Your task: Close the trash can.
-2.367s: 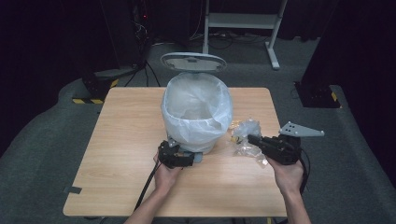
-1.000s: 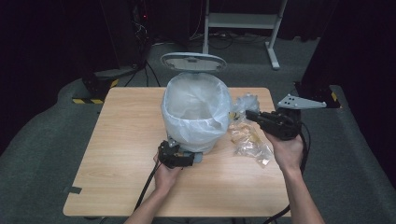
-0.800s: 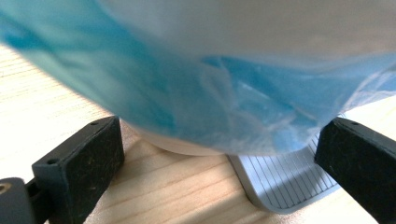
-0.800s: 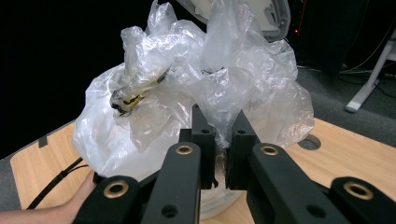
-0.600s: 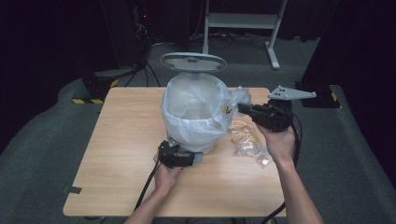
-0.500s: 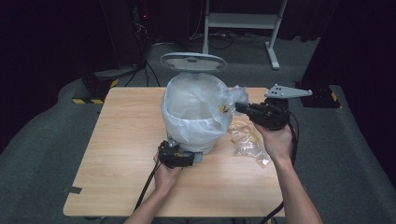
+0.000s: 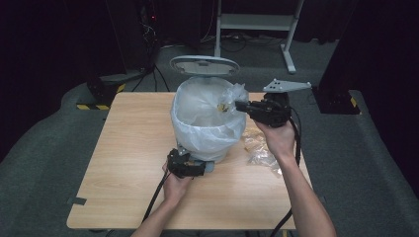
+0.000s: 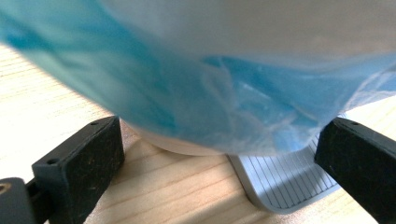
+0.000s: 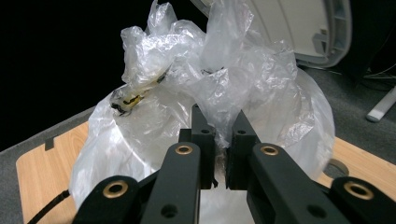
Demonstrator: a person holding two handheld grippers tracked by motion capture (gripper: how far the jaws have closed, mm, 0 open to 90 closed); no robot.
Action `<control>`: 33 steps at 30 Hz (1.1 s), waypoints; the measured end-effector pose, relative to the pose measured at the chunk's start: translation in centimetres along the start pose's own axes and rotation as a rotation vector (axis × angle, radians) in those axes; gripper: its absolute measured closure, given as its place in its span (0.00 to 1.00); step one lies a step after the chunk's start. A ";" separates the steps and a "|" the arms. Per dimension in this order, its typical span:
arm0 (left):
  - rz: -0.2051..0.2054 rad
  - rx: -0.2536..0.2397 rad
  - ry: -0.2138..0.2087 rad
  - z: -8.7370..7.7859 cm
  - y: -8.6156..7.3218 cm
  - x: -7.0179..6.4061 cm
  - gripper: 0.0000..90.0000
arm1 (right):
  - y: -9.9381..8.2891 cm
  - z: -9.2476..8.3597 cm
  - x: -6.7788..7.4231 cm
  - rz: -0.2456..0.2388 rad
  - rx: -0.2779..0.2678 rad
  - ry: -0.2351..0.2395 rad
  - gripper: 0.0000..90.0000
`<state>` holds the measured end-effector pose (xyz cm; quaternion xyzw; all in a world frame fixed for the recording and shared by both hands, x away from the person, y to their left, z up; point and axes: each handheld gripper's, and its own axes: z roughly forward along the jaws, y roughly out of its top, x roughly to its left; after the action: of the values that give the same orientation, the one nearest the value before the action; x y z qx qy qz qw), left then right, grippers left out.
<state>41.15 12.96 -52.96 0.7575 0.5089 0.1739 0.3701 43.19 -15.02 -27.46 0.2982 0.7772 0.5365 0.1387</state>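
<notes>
A pedal bin (image 7: 207, 123) lined with a translucent bag stands mid-table, its grey lid (image 7: 203, 65) tipped open at the back. My right gripper (image 7: 239, 105) is shut on a crumpled clear plastic wrapper (image 7: 230, 98), held at the bin's right rim. In the right gripper view the jaws (image 9: 218, 126) pinch that wrapper (image 9: 187, 60) in front of the bag (image 9: 140, 135). My left gripper (image 7: 200, 169) rests low at the bin's front base. Its jaws (image 8: 219, 140) stand wide open on either side of the base, with the ribbed grey pedal (image 8: 285, 184) near one jaw.
A second crumpled clear wrapper (image 7: 258, 148) lies on the wooden table (image 7: 128, 148) to the right of the bin, under my right forearm. Cables trail from both grippers toward the table's front edge. Dark floor and a table frame lie beyond.
My right gripper has lifted a wrapper off the table at the right and carried it up and left to the bin's rim. The left gripper has stayed at the bin's base.
</notes>
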 end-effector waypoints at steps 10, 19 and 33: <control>-0.011 0.001 -0.010 0.0 0.0 -0.1 0.02 | 1.4 2.6 0.6 -0.019 0.039 0.025 0.94; -0.012 0.001 -0.011 0.0 0.0 -0.1 0.02 | 2.1 5.0 0.6 -0.002 0.094 0.063 0.93; -0.003 -0.001 0.000 0.0 0.0 0.0 0.02 | 1.8 6.8 0.3 0.044 0.154 0.062 0.53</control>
<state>41.14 12.95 -52.97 0.7566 0.5099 0.1736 0.3708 47.17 -9.23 -28.40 0.3083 0.8132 0.4873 0.0793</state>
